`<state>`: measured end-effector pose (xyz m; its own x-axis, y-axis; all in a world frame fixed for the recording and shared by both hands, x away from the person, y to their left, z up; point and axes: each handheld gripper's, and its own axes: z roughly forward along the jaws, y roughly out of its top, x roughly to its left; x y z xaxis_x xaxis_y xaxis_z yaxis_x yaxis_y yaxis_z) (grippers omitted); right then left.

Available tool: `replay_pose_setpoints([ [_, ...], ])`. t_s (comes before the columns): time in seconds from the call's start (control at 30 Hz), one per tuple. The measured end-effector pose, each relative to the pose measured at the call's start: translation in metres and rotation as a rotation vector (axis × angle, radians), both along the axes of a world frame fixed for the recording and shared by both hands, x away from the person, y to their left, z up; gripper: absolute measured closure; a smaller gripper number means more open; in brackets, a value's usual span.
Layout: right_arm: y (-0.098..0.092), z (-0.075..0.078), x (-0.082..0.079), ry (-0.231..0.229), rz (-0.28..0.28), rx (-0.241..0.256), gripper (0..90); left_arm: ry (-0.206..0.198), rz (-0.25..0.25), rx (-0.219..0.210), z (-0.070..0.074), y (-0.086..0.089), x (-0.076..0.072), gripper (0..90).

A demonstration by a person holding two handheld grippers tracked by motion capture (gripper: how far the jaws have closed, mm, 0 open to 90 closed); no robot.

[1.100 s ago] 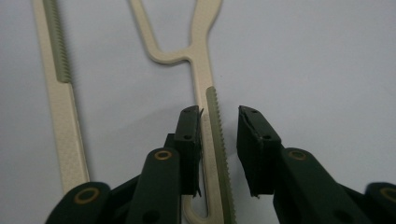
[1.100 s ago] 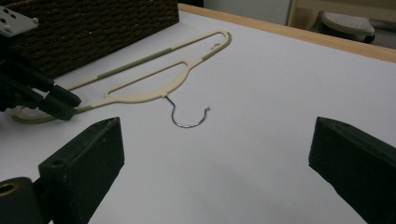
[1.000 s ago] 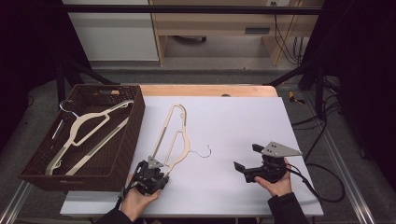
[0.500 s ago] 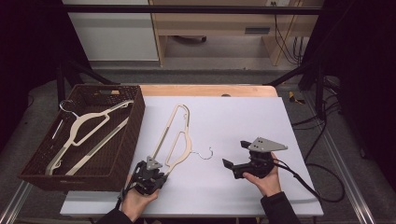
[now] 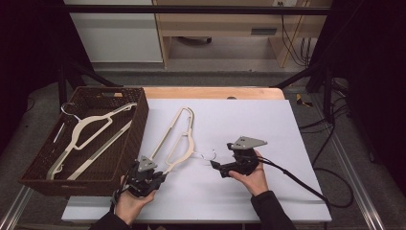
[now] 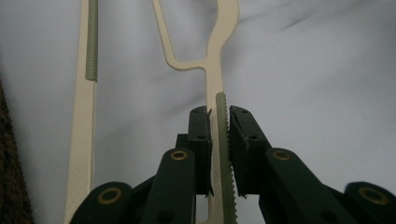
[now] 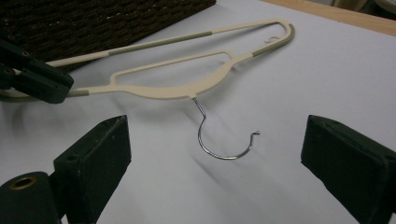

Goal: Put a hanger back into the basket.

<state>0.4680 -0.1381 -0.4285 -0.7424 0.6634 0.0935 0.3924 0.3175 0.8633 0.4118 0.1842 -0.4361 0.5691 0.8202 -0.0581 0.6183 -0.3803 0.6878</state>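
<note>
Your left gripper [image 5: 152, 176] sits near the front edge of the counter [image 5: 268, 120], just beside the wicker basket [image 5: 125, 160], and its jaws are closed tight on one end of the cream hanger [image 5: 178, 139]. In the left gripper view, the ribbed grey-green strip on that hanger arm runs straight between the two black pads [image 6: 201, 140], pinched from both sides. The hanger lies flat on the white cover, its long body stretching away from your left hand [image 5: 129, 203] toward the far side, with its wire hook [image 5: 209, 153] pointing toward your right. Your right gripper [image 5: 216, 165] rests low on the counter with its jaws spread wide and holding nothing; in the right gripper view the hook [image 7: 224, 140] lies on the cover between the two pads and ahead of them, touching neither. A second cream hanger [image 5: 91, 136] with a metal hook lies inside the basket, apart from both grippers.
</note>
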Motion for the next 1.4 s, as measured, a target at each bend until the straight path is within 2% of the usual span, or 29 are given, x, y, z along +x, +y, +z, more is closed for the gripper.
replay_pose_setpoints([
  [0.13, 0.017, -0.005, 0.01, 0.011, 0.025, -0.007, 12.7, -0.001, -0.001, 0.003, 0.001, 0.0, 0.0, 79.0],
  [0.3, 0.034, -0.013, 0.023, 0.025, 0.042, -0.001, 23.8, -0.001, -0.009, 0.015, 0.002, -0.001, 0.0, 79.0],
  [0.43, 0.037, -0.021, 0.03, 0.039, 0.021, 0.003, 32.4, 0.002, -0.007, 0.011, 0.002, 0.0, 0.0, 79.0],
  [0.5, 0.038, -0.026, 0.034, 0.038, 0.019, -0.017, 35.9, 0.005, -0.008, 0.012, 0.002, 0.0, 0.001, 79.0],
  [0.6, 0.04, -0.03, 0.037, 0.056, 0.016, -0.022, 38.4, 0.0, -0.008, 0.013, 0.004, 0.0, 0.0, 79.0],
  [0.83, 0.053, -0.043, 0.044, 0.065, 0.034, -0.082, 47.4, 0.004, -0.012, 0.015, 0.004, 0.001, 0.0, 79.0],
  [0.9, 0.054, -0.047, 0.046, 0.077, 0.041, -0.07, 51.3, 0.004, -0.011, 0.013, 0.004, 0.001, 0.0, 79.0],
  [1.17, 0.055, -0.054, 0.05, 0.134, 0.064, -0.082, 71.1, 0.012, -0.017, 0.021, 0.002, 0.0, 0.0, 78.9],
  [1.4, 0.055, -0.053, 0.051, 0.161, 0.085, -0.059, 81.9, 0.014, -0.024, 0.023, 0.001, -0.001, -0.001, 78.9],
])
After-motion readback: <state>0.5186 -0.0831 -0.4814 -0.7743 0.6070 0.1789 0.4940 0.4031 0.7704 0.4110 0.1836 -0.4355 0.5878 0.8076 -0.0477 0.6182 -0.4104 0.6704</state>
